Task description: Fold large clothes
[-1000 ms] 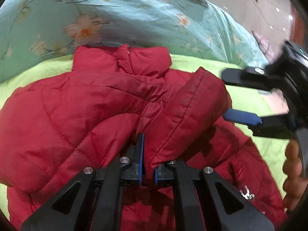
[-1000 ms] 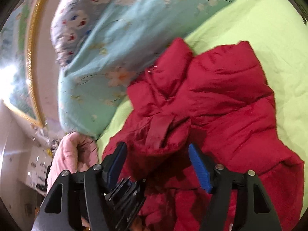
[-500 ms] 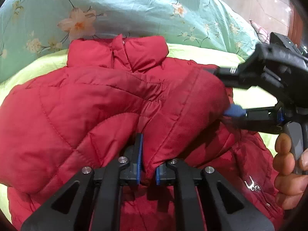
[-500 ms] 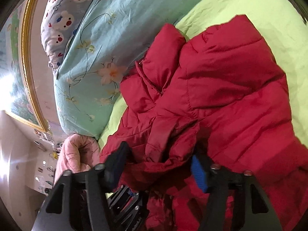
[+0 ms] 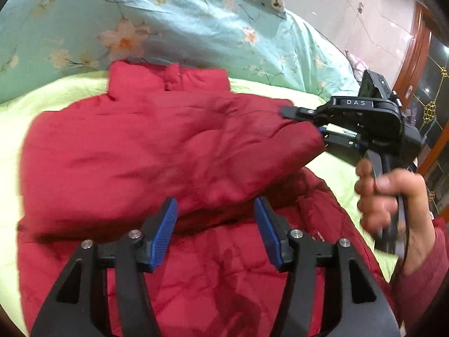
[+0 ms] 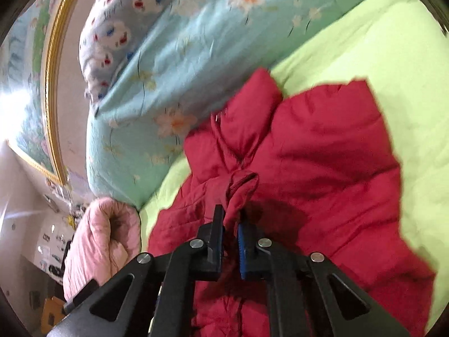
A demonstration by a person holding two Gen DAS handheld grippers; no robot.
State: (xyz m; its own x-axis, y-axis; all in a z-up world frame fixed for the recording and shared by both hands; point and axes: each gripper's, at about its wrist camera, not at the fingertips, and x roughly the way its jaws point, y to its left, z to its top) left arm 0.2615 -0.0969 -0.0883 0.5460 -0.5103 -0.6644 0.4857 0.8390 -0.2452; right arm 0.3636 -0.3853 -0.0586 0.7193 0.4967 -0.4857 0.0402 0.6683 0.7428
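A red quilted puffer jacket (image 5: 157,151) lies on a lime-green bed sheet (image 5: 56,90), collar toward the quilt. One sleeve is folded across its chest. My left gripper (image 5: 216,224) is open and empty just above the jacket's lower part. My right gripper (image 6: 230,238) is shut on the cuff of the sleeve (image 6: 241,188). In the left wrist view the right gripper (image 5: 314,123) holds the sleeve end at the right, with the person's hand (image 5: 387,196) on its handle.
A light-blue floral quilt (image 5: 168,22) lies bunched behind the jacket. A pink padded garment (image 6: 101,238) sits past the bed's edge. A gold-framed picture (image 6: 53,56) hangs on the wall. Bare sheet (image 6: 378,50) lies beside the jacket.
My left gripper let go of the sleeve, opened and pulled back. My right gripper closed on the sleeve cuff and drew it out to the right.
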